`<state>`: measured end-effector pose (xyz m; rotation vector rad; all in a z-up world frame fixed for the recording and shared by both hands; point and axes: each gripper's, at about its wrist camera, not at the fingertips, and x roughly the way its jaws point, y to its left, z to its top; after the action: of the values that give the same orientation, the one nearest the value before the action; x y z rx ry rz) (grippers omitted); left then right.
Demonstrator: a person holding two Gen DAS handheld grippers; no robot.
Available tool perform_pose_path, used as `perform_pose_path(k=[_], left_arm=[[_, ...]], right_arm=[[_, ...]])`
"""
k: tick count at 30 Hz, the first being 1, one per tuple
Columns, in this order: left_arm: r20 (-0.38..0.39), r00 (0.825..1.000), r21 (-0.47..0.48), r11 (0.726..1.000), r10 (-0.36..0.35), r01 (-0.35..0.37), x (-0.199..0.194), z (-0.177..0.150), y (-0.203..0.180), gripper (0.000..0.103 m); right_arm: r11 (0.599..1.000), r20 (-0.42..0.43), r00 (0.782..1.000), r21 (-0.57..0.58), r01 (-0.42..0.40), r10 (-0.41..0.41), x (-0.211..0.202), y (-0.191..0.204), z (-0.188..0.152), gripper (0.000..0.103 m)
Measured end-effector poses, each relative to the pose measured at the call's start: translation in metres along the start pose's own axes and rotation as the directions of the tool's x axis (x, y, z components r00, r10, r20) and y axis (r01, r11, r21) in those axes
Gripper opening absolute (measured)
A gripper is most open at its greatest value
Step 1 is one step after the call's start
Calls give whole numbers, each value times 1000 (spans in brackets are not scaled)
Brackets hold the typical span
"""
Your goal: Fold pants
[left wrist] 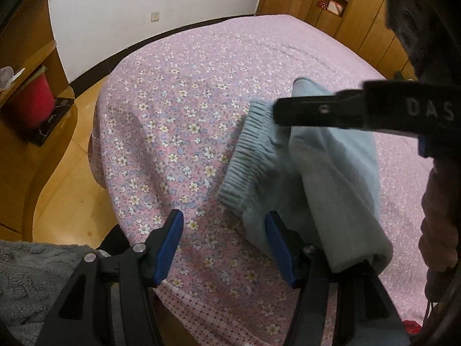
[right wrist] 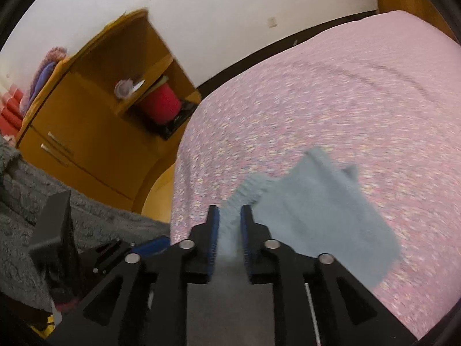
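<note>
Light blue pants [left wrist: 331, 173] lie folded on the pink flowered bed [left wrist: 187, 101], ribbed waistband [left wrist: 247, 150] toward the left. My left gripper [left wrist: 224, 216] hovers open over the near bed edge; its right finger rests against the pants' near corner, with only bedspread between the pads. My right gripper [left wrist: 276, 112] reaches in from the right above the waistband. In the right wrist view, which is blurred, the right gripper [right wrist: 230, 210] stands narrow with a strip of the pants [right wrist: 317, 207] filling the gap between its blue pads.
A wooden nightstand [left wrist: 34, 57] with a red container [left wrist: 34, 103] stands left of the bed, across bare wooden floor. Wooden wardrobes [left wrist: 345, 8] line the far right. Grey fleecy fabric [left wrist: 34, 274] lies at the near left. A person's pink sleeve [left wrist: 440, 216] hangs at right.
</note>
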<state>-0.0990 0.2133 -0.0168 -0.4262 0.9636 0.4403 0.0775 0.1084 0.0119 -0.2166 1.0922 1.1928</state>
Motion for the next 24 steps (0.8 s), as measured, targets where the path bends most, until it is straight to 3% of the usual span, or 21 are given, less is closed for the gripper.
perform_pose_path(k=[5, 12, 18, 24], left_arm=[[16, 1000, -7, 1000, 16, -16, -8, 2, 5, 62], [44, 999, -47, 999, 21, -19, -31, 4, 9, 62], [89, 996, -64, 998, -18, 23, -57, 5, 8, 62], [71, 994, -14, 996, -84, 85, -55, 8, -18, 62]], right_arm=[[996, 50, 997, 69, 49, -52, -30, -24, -20, 27], [988, 80, 989, 99, 117, -125, -51, -41, -49, 28], [982, 51, 989, 135, 129, -137, -52, -53, -74, 28], [973, 37, 988, 186, 139, -148, -55, -67, -94, 28]])
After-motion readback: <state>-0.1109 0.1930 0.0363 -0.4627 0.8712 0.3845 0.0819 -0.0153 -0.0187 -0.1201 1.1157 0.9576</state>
